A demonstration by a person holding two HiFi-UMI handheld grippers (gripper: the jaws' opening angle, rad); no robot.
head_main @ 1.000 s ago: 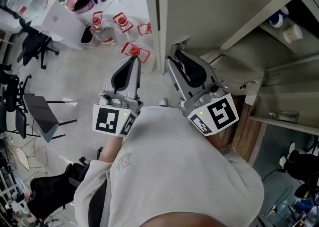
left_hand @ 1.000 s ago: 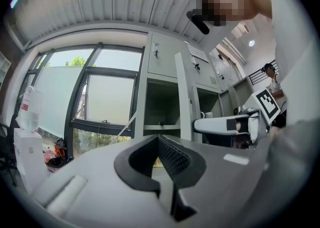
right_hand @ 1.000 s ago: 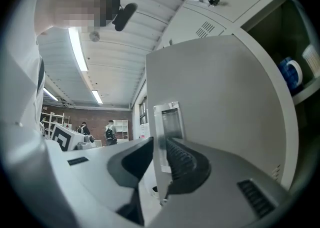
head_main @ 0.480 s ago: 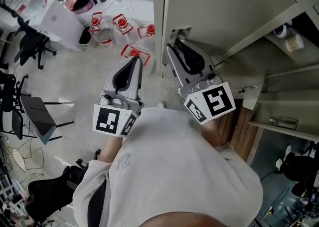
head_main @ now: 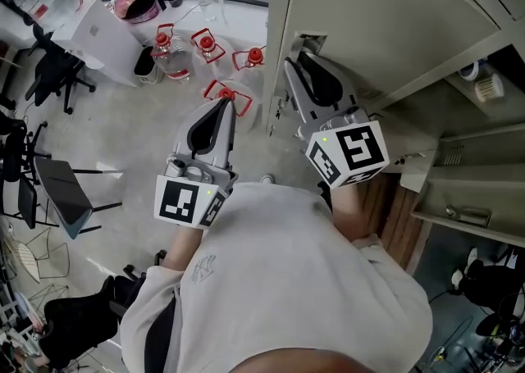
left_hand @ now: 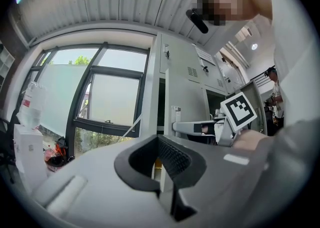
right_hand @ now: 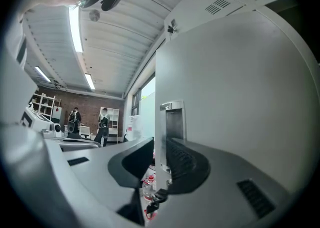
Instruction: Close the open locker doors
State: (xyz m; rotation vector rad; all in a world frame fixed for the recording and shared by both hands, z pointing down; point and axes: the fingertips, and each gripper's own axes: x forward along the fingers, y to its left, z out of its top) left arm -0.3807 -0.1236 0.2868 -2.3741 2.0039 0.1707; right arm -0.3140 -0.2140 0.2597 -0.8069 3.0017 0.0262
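Right gripper (head_main: 297,68) is on the free edge of the pale grey metal locker door (head_main: 385,27), at its recessed silver handle plate (head_main: 309,39). In the right gripper view the jaws are nearly together, with that edge running up between them. It looks like a pinch on the door, not just a hover. A bunch of keys (right_hand: 154,199) hangs from the lock low on the same edge, right at the jaws.

Left gripper (head_main: 220,105) is out over the floor, well apart from the door. Its jaws are closed with nothing between them.

Geometry that matters:
- The door panel extends to the right of the right gripper.
- The door's long axis is vertical, and the free edge is the side nearest the person.
- The open grey locker compartments (head_main: 467,158) sit further right, behind the panel.

So the right arm is the one placed to act. My read is that the closing swing has to carry that edge right, in toward the locker body.

Clear plastic bottles with red caps (head_main: 168,47) stand on the floor on the left. They look clear of the door's arc.
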